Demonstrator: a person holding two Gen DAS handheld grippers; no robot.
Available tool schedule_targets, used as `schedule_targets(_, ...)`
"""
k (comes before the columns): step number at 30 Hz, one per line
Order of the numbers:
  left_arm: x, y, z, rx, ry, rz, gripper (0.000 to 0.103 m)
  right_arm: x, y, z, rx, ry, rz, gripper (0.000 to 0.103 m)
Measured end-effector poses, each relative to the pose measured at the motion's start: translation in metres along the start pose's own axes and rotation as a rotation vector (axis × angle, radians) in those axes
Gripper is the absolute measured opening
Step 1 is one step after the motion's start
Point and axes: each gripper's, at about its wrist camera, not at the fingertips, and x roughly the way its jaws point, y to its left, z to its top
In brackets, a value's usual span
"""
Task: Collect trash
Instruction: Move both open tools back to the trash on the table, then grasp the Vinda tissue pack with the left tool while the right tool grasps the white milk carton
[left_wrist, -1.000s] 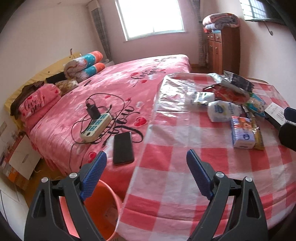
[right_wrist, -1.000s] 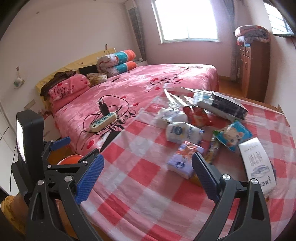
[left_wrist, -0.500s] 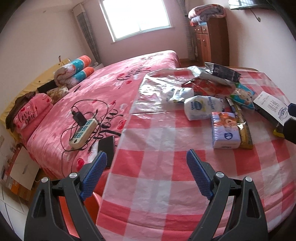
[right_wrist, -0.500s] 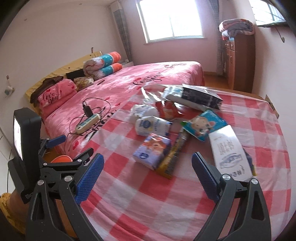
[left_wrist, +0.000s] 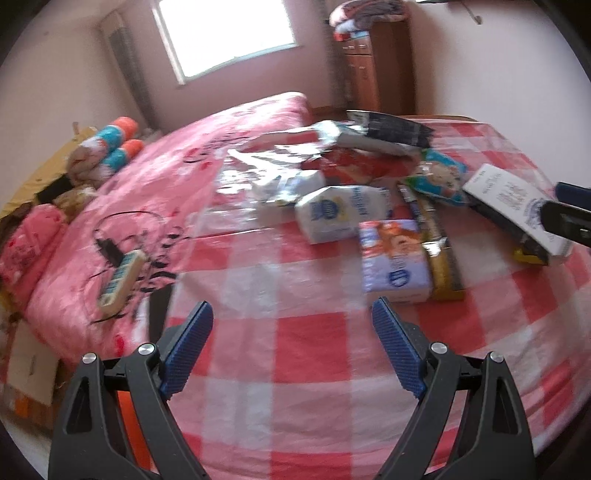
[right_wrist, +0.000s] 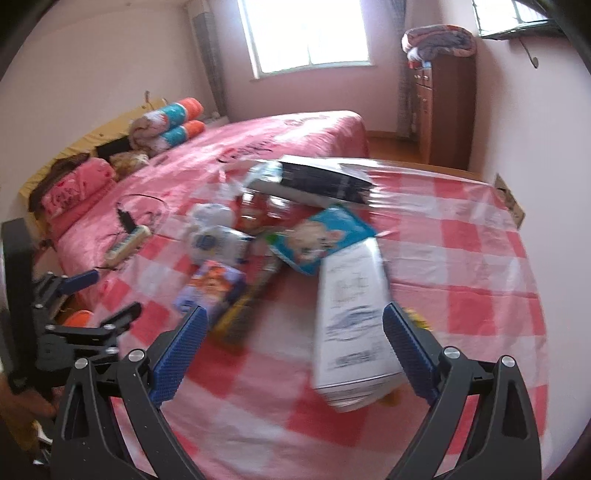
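we see a red-checked tablecloth (left_wrist: 314, 343) beside a pink bed (left_wrist: 192, 173); wrappers and packets (left_wrist: 343, 214) lie heaped mid-cloth. our left gripper (left_wrist: 291, 314) gapes wide, empty, short of them; our right gripper (right_wrist: 295, 319) gapes wide around a white box (right_wrist: 351, 306), not pressing it

Your left tongs (left_wrist: 291, 347) are built from matte black plastic arms with triangular cut-outs, each arm pinned by round silver screws (left_wrist: 147, 348) near the top. Their fingers (left_wrist: 186, 347) carry blue pads with a fine knurled, ribbed face. Your right tongs (right_wrist: 295, 354) match: black frame, silver screws (right_wrist: 451, 352), blue textured pads (right_wrist: 406, 350). From the right wrist view, the left unit shows as a black bracket with small screws and a blue-padded finger (right_wrist: 79, 279)
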Motion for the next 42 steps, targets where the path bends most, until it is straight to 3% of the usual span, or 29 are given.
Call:
schedule_targets(6, 0.019, -0.012, 0.014, -0.029, 0.029, -0.187, 0.088, 0.019, -0.024, 0.002, 0.009, 0.06, -0.009, 0.095)
schedule_targets(11, 0.038, -0.03, 0.023, -0.005, 0.055, -0.252, 0.088, 0.032, -0.03, 0.002, -0.004, 0.092, -0.017, 0.095)
schedule_targets(18, 0.06, -0.04, 0.031, -0.014, 0.077, -0.263, 0.088, 0.045, -0.032, 0.002, -0.024, 0.105, -0.029, 0.095)
schedule_targets(25, 0.076, -0.035, 0.03, -0.075, 0.102, -0.293, 0.073, 0.054, -0.027, 0.002, -0.061, 0.099, -0.06, 0.095)
schedule_targets(29, 0.075, -0.034, 0.028, -0.079, 0.084, -0.301, 0.071, 0.056, -0.024, 0.002, -0.087, 0.088, -0.093, 0.095)
schedule_targets(32, 0.074, -0.03, 0.028, -0.103, 0.074, -0.307, 0.063, 0.055, -0.022, 0.002, -0.099, 0.075, -0.118, 0.094)
schedule_targets(34, 0.075, -0.029, 0.028, -0.116, 0.07, -0.316, 0.057, 0.055, -0.022, 0.003, -0.101, 0.076, -0.123, 0.077)
schedule_targets(35, 0.075, -0.027, 0.027, -0.123, 0.068, -0.319, 0.056, 0.055, -0.021, 0.003, -0.1, 0.08, -0.121, 0.074)
schedule_targets(39, 0.074, -0.023, 0.026, -0.148, 0.066, -0.333, 0.053, 0.053, -0.018, 0.002, -0.103, 0.075, -0.12, 0.065)
schedule_targets(42, 0.073, -0.021, 0.024, -0.157, 0.062, -0.338, 0.053, 0.051, -0.017, 0.002, -0.101, 0.077, -0.121, 0.065)
